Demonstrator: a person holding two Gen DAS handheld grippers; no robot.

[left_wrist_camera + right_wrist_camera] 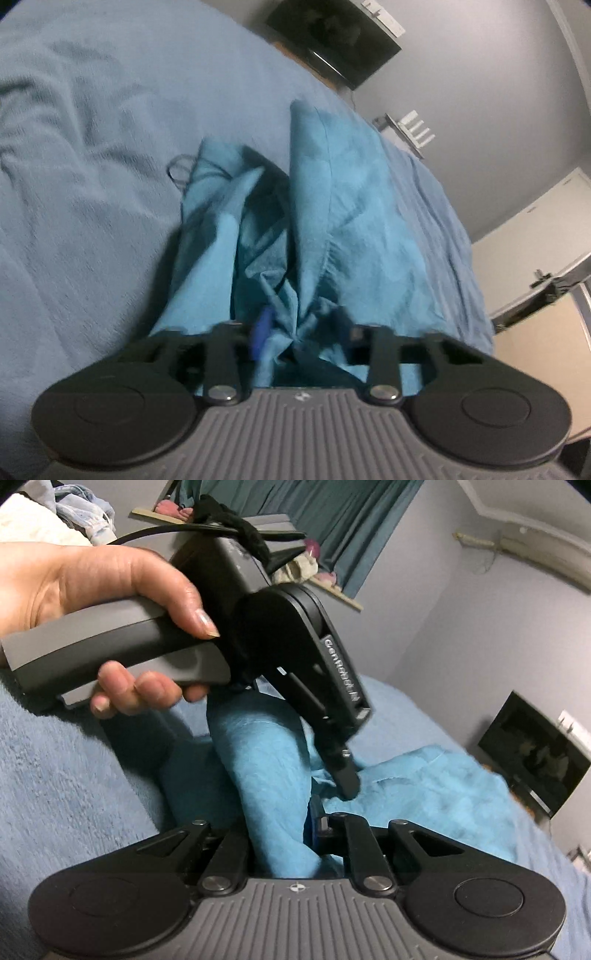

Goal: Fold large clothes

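Note:
A large teal garment [325,206] lies bunched on a blue blanket-covered bed [92,166]. My left gripper [299,332] is shut on a gathered bunch of the teal cloth, which fans out ahead of it. In the right wrist view the garment [269,775] rises in a thick fold between my right gripper's [284,834] fingers, which are shut on it. The left gripper [347,782], held by a hand [110,602], points down with its fingertips in the cloth just ahead of the right one.
The bed's blanket [66,775] spreads wrinkled to the left. A dark TV [332,37] stands beyond the bed against a grey wall; it also shows in the right wrist view [535,760]. White furniture [535,236] stands at the right. Teal curtains [351,524] hang behind.

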